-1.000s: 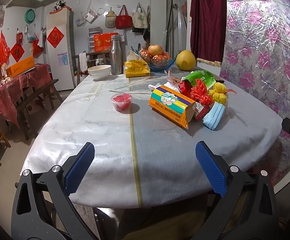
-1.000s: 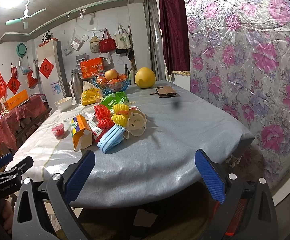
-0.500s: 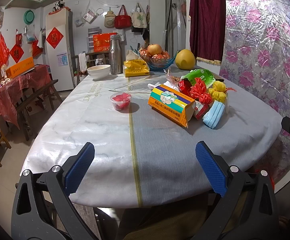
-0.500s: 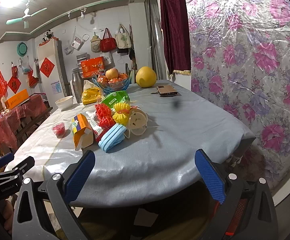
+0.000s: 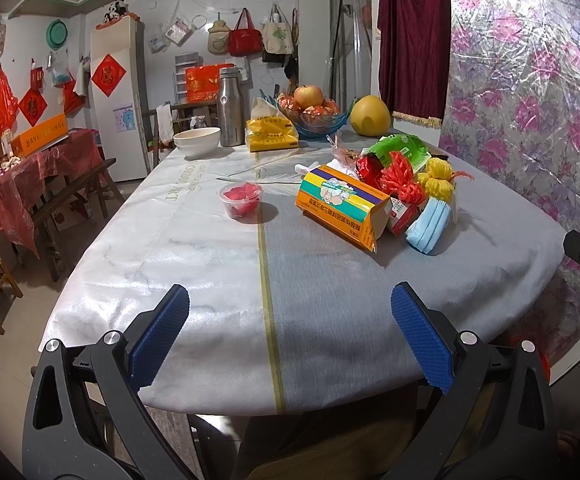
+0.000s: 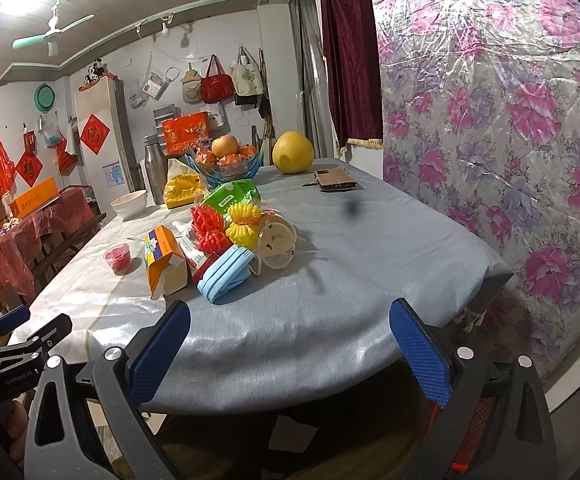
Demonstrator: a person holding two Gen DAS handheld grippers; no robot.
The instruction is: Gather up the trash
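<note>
Both of our grippers hang at the near edge of the table, and we see the left gripper [image 5: 290, 316] spread wide with nothing between its blue pads [image 5: 158, 336], hovering over the line where the cloth goes from marbled white to grey; the right gripper [image 6: 290, 320] is just as wide and just as empty, out over the grey corner. We've got the trash heaped well ahead of both, mid-table: an orange carton [image 5: 342, 210] lying on its side with its end flap open, a folded blue face mask [image 5: 429, 226] just beside it, red foam netting [image 5: 400, 178] and yellow foam netting [image 5: 437, 174] bunched behind, a green packet [image 5: 400, 148] at the back, and from the right wrist we also pick out a clear plastic lid [image 6: 278, 240] leaning against the heap. Off to the left of the pile, standing apart, we see a small clear cup of red scraps [image 5: 242, 200]. Further back on the tablecloth [image 5: 194, 248] we have a white bowl [image 5: 197, 141], a steel flask [image 5: 230, 107], a yellow tissue pack [image 5: 272, 134], a blue glass fruit bowl [image 5: 318, 118] and a pomelo [image 5: 369, 116]; a phone in a brown case [image 6: 336, 180] lies near the far right edge. Around us, a white fridge [image 5: 114, 100] with a red paper square, bags hung on the wall, a dark red curtain [image 5: 412, 36], and flowered plastic sheeting [image 5: 530, 100] close along the right.
</note>
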